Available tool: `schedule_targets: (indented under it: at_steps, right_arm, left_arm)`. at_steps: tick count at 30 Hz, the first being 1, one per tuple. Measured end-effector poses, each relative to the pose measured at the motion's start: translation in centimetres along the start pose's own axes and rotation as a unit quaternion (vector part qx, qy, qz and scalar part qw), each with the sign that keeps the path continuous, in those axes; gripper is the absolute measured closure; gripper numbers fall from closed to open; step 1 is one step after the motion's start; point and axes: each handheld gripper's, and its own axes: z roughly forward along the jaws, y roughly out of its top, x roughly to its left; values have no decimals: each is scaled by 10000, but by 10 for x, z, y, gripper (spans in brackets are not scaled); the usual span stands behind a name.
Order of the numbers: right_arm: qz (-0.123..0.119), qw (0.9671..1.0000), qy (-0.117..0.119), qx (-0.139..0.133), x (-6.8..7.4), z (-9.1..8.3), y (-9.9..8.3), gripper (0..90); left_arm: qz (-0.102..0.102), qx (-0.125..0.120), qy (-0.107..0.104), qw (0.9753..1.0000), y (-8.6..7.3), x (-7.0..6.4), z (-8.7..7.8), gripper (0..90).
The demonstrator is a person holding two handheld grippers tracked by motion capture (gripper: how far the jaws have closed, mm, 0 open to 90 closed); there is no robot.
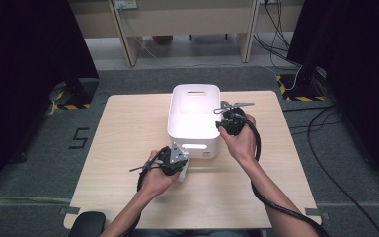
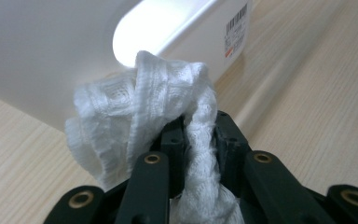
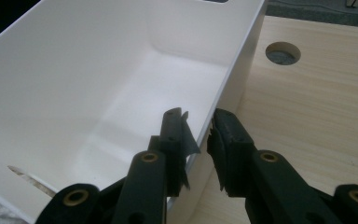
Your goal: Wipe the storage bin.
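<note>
So my left gripper (image 2: pixel 200 140) has its jaws pinched tight on a white knit cloth (image 2: pixel 140 107). In the left gripper view the cloth bunches up over the jaws in the middle of the frame, right against the near wall of the white bin (image 2: pixel 51 56), just under its handle slot. In the high view that gripper (image 1: pixel 177 160) sits low and centre, at the bin's (image 1: pixel 193 129) near end.

My right gripper (image 3: pixel 199 135) straddles the bin's side wall (image 3: pixel 235 74), one jaw inside and one outside, clamped on the rim. In the high view it's (image 1: pixel 225 121) at the bin's right edge, mid-frame. The bin sits on the wooden table (image 1: pixel 123 143), toward the far side.
</note>
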Motion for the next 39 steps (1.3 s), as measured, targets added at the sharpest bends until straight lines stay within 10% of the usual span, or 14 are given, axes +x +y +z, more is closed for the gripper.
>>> schedule_targets:
  at_steps: [39]
  right_arm:
    - [-30,10000,-45,-45,3,1,0,742]
  left_arm:
    - [-37,-451,233,9987,29,4,-33,770]
